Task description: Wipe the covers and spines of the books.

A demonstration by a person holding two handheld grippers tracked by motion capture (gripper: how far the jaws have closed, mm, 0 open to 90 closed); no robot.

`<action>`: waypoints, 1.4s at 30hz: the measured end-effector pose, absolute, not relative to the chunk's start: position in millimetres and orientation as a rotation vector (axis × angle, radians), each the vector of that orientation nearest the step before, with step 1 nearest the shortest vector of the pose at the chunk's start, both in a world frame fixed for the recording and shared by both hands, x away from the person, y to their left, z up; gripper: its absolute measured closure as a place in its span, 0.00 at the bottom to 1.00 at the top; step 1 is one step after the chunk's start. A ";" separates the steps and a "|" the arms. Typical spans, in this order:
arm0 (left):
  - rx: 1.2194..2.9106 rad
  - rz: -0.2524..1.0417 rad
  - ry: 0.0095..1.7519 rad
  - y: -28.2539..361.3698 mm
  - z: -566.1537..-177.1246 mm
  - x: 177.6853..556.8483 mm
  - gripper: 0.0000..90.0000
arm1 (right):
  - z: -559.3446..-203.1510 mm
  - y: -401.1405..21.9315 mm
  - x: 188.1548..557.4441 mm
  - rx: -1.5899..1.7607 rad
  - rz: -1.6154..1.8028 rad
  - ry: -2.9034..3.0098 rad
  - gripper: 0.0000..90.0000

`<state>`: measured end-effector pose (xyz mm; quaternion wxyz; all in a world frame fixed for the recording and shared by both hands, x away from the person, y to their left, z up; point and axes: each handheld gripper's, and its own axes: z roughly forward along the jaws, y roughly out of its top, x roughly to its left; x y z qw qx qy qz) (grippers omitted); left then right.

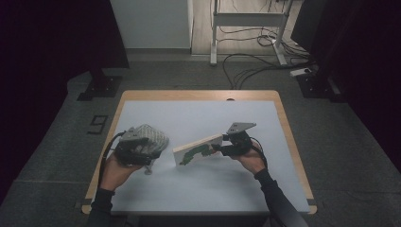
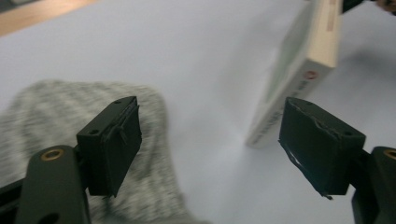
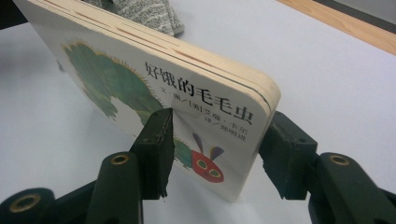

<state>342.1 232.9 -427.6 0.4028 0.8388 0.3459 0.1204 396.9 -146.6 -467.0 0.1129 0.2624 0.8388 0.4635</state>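
A board book (image 1: 198,150) with a green caterpillar on its cover (image 3: 140,88) is tilted over the white table mat (image 1: 203,194). Its left end is low and its right end is raised. My right gripper (image 1: 220,147) is shut on that raised end, one pad on the cover and one on the back (image 3: 219,140). A grey knitted cloth (image 1: 153,137) lies at the left of the mat. My left gripper (image 1: 150,152) hovers by it, open, with nothing between its fingers (image 2: 210,140). In the left gripper view the cloth (image 2: 60,107) sits under the left jaw and the book (image 2: 303,70) stands farther off to the right.
The mat covers a wooden table whose bare edge (image 1: 198,94) shows at the back. Beyond it, on the floor, are cables (image 1: 250,71), a white desk frame (image 1: 246,28) and dark stands (image 1: 101,85). Bare mat stretches behind and in front of the book.
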 end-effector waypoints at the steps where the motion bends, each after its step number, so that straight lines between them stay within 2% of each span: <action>1: 2.132 0.290 0.860 228.5 -429.6 342.1 0.25 | -466.9 -146.9 397.0 0.770 1.362 2.463 0.51; 9: 2.182 0.207 0.781 194.6 -446.9 343.4 0.35 | -466.1 -148.6 398.5 0.770 1.376 2.479 0.51; 13: 2.200 0.219 0.767 182.0 -452.6 343.5 0.43 | -463.5 -149.4 399.3 0.763 1.372 2.492 0.51; 16: 2.202 0.283 0.746 176.6 -452.6 341.3 0.54 | -461.9 -149.8 399.5 0.762 1.364 2.499 0.53; 21: 2.203 0.300 0.726 173.7 -448.3 341.4 0.75 | -461.3 -152.3 398.8 0.772 1.357 2.504 0.60; 29: 2.238 0.342 0.705 172.6 -443.9 354.5 0.76 | -459.5 -152.0 401.3 0.778 1.327 2.491 0.63; 42: 2.219 0.356 0.737 173.4 -443.4 394.1 0.73 | -459.8 -148.5 427.1 0.848 1.310 2.446 0.63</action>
